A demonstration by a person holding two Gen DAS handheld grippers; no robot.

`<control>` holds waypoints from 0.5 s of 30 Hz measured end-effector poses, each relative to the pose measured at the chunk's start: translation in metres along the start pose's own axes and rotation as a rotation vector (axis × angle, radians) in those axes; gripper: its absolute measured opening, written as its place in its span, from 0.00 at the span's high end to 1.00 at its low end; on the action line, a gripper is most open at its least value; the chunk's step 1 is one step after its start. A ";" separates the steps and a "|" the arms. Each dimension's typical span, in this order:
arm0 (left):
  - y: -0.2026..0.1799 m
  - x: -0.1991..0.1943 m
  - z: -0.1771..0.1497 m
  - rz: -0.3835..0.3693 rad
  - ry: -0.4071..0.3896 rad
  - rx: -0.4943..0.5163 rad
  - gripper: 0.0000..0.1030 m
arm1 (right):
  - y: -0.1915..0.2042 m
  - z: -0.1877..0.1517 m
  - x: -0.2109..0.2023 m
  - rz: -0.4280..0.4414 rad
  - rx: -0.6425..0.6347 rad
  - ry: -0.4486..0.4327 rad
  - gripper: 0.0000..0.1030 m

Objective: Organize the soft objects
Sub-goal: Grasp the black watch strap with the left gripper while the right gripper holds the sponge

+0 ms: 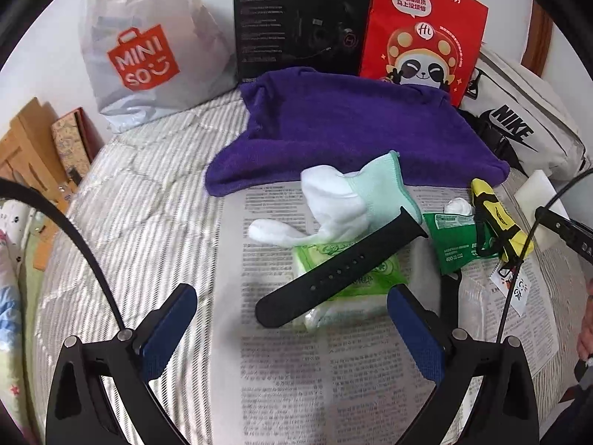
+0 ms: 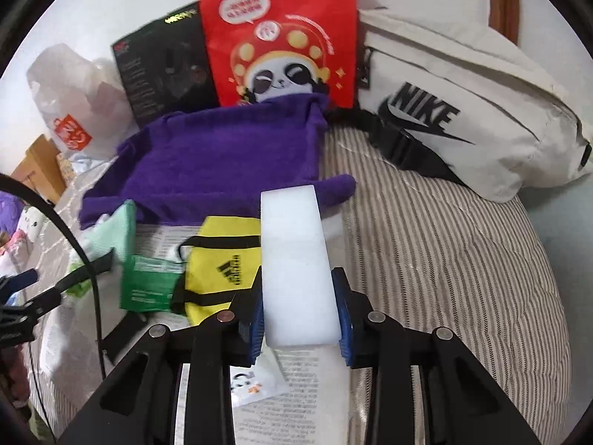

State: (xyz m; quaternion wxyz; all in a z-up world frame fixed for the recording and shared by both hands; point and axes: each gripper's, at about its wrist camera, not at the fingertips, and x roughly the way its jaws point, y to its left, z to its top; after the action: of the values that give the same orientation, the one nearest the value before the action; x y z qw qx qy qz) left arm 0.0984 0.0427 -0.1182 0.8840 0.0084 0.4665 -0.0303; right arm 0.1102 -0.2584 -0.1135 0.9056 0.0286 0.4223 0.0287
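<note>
My right gripper (image 2: 298, 311) is shut on a white foam block (image 2: 294, 259), held above the newspaper; the block also shows in the left wrist view (image 1: 537, 204). My left gripper (image 1: 292, 330) is open and empty, just short of a black watch strap (image 1: 333, 270) that lies on a green tissue pack (image 1: 348, 278). A white and mint sock (image 1: 341, 200) lies behind the strap. A purple towel (image 1: 348, 129) is spread at the back. A yellow pouch (image 2: 222, 259) and a green packet (image 2: 148, 282) lie left of the block.
A newspaper (image 1: 281, 371) covers the striped bedspread (image 1: 148, 200). At the back stand a Miniso bag (image 1: 144, 48), a black box (image 1: 300, 18) and a red panda bag (image 1: 422, 26). A white Nike bag (image 2: 463, 111) lies at the right. Cardboard boxes (image 1: 33, 148) are at the left.
</note>
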 end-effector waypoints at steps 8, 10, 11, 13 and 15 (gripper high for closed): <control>-0.021 0.022 0.016 0.013 0.005 0.177 0.00 | 0.018 -0.006 -0.005 0.034 -0.057 0.002 0.69; -0.025 0.028 0.016 0.016 0.026 0.206 0.05 | 0.018 -0.008 -0.005 0.038 -0.061 0.007 0.69; -0.025 0.030 0.015 0.005 0.033 0.210 0.09 | 0.018 -0.008 -0.005 0.036 -0.062 0.008 0.69; -0.022 0.031 0.014 -0.046 0.040 0.201 0.31 | 0.018 -0.009 -0.006 0.033 -0.064 0.006 0.69; -0.019 0.027 0.012 -0.116 0.043 0.173 0.45 | 0.018 -0.009 -0.007 0.031 -0.063 0.005 0.69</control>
State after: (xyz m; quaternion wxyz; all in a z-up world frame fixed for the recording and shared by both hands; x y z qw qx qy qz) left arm 0.1222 0.0220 -0.1341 0.8665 0.0584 0.4808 -0.1212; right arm 0.0985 -0.2412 -0.1128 0.9044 0.0064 0.4228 0.0562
